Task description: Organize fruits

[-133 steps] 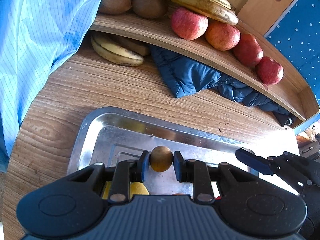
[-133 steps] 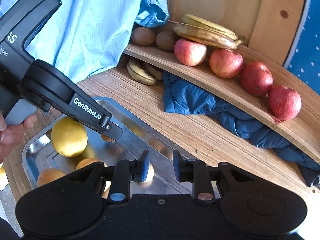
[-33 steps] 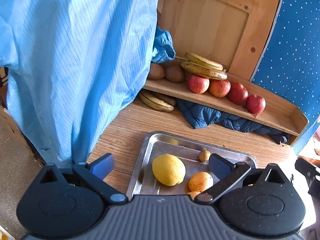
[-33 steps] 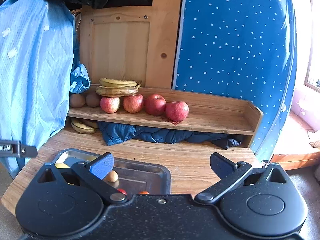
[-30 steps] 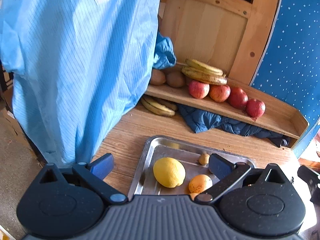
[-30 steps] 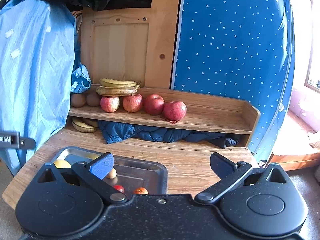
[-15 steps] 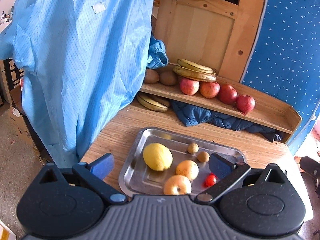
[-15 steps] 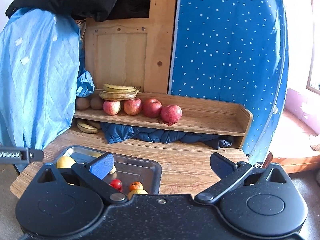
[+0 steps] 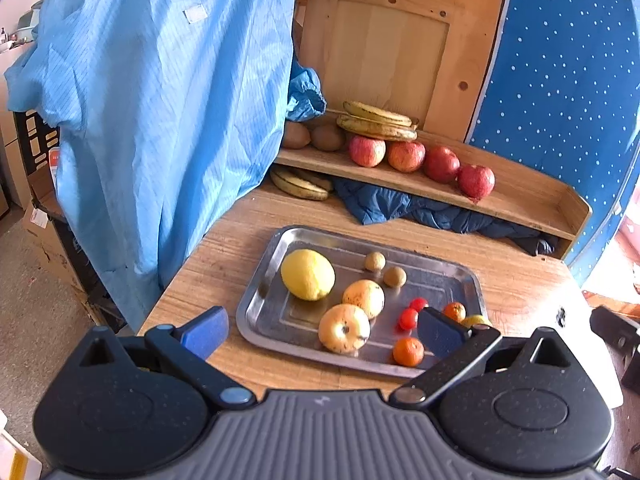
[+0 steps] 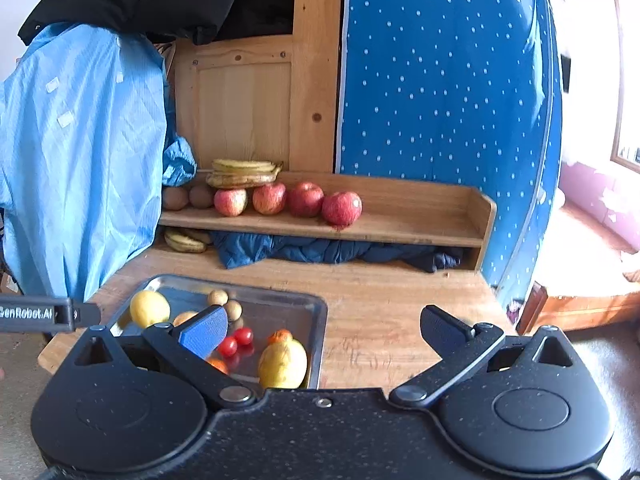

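Sitting loose in the tray (image 9: 256,304) near the bench's front edge, the lemon (image 9: 307,274) looks firm but waxy, best pinched across its middle; the tomatoes (image 9: 412,314) would bruise. Both the left gripper (image 9: 320,330) and right gripper (image 10: 324,326) hang wide open, empty, touching nothing.

Assorted loose fruit (image 9: 307,274) in a steel tray (image 9: 256,312); four red apples (image 9: 406,155) rowed on the wooden shelf (image 9: 520,200).
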